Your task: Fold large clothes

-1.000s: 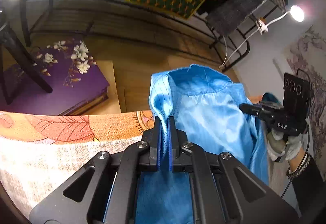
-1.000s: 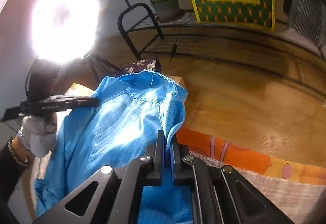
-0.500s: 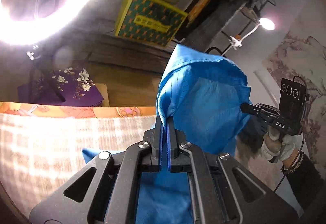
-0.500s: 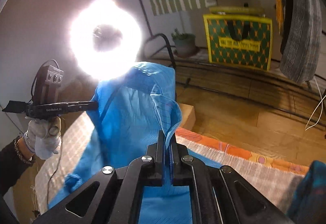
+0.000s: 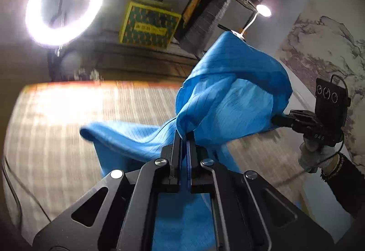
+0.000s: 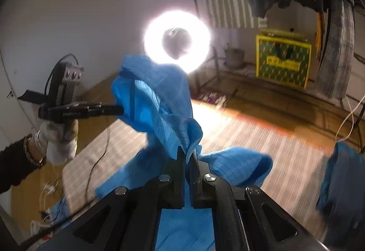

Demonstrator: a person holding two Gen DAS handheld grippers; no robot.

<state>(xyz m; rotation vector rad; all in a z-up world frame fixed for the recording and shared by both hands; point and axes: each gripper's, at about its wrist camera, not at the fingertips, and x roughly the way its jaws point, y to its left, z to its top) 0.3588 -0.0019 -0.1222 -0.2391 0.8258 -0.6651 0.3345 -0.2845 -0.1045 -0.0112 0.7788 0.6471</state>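
Left gripper (image 5: 184, 137): jaws narrow, clamped on a bunched edge of the blue garment (image 5: 228, 96). Fabric emerges directly from between the fingers and rises above them in a loose billow. A second portion of the garment trails down and away from this gripper, toward the side of the ring light (image 5: 65, 6), with its lower fold close over the checked bed cover (image 5: 57, 137).

Right gripper (image 6: 187, 155): jaws narrow, closed on another edge of the same garment (image 6: 159, 100); a small flap of cloth stands up between the fingers. From the left wrist view this gripper (image 5: 277, 120) sits at the far side of the billow from the ring light, its tip buried in the fabric, held by a gloved right hand (image 5: 316, 155).

From the right wrist view the left gripper (image 6: 119, 109) enters the raised fabric from the side, held by a gloved left hand (image 6: 60, 139). The garment hangs stretched between the two grippers, lifted off the bed cover (image 6: 127, 137), with a lower part sagging beneath.

The ring light (image 6: 178, 37) stands behind the garment. A yellow-and-green patterned bag (image 6: 282, 61) sits on the floor beyond the bed, to the side of the ring light. Bed surface is motion-blurred in both views.
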